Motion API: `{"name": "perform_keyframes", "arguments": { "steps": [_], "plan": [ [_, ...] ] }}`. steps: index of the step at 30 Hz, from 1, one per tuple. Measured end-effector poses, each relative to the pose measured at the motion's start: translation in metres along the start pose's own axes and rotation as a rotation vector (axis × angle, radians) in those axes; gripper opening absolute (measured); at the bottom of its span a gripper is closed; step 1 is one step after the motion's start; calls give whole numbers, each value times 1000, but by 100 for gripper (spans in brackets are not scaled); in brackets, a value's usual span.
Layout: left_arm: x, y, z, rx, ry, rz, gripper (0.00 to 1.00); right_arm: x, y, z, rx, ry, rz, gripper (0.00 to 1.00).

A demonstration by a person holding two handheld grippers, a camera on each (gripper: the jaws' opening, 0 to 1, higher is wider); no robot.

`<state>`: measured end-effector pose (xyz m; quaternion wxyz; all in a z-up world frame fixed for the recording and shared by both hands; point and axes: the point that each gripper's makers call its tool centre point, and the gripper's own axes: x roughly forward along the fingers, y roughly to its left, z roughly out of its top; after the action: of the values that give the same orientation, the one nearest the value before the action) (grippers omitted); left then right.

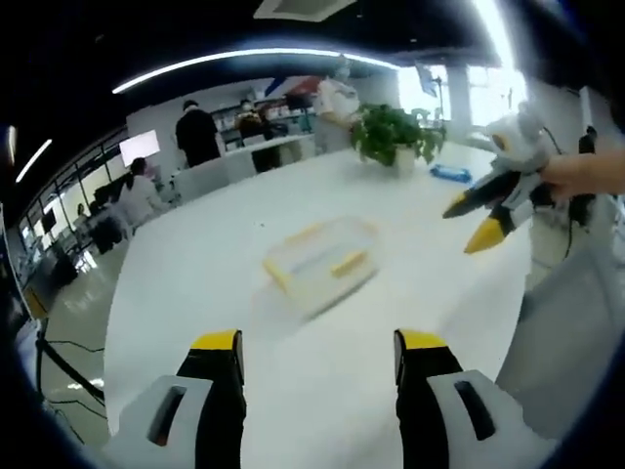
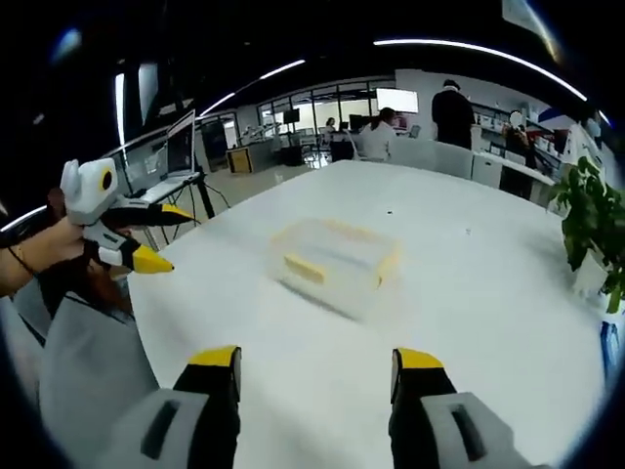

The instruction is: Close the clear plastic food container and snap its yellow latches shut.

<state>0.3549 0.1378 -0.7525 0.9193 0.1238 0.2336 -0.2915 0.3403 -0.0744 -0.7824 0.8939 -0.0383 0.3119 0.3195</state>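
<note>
My left gripper (image 1: 317, 354) has its fingers (image 1: 219, 371) spread apart over bare white surface (image 1: 322, 410), holding nothing, and my right gripper (image 2: 315, 371) is the same, its fingers (image 2: 415, 376) wide apart and empty. Both hang above the near part of the surface, well short of the work. Beyond them, out in the open middle and away from every edge, lies the clear plastic food container (image 1: 320, 260), a shallow rectangular box with yellow latches (image 1: 349, 263) along its sides; motion blur keeps me from telling whether the lid is seated or any latch is down. I judge it light, thin-walled and smooth, so it will likely skate on this slick top when pushed from one side. I would press down on the lid with one gripper to pin it, and use a fingertip of the other on the free edge of a latch. The plastic should flex rather than crack, but a latch hinge could strain if twisted. A potted plant (image 1: 394, 135) stands near the far edge, and people stand at counters behind it.
</note>
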Motion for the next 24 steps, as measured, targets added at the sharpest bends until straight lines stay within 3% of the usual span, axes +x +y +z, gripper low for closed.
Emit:
{"name": "perform_keyframes", "arguments": {
  "steps": [11,17,24],
  "plan": [
    [-17,-2,-1,-110,-95,8,68,-18,17,-5,49,-65,10,67],
    [-20,-4,-16,-170,-81,2,73,-23,19,-12,105,-82,-7,72],
    [-23,-5,-20,-190,-79,1,73,-28,23,-25,132,-66,-19,72]
  ]
}}
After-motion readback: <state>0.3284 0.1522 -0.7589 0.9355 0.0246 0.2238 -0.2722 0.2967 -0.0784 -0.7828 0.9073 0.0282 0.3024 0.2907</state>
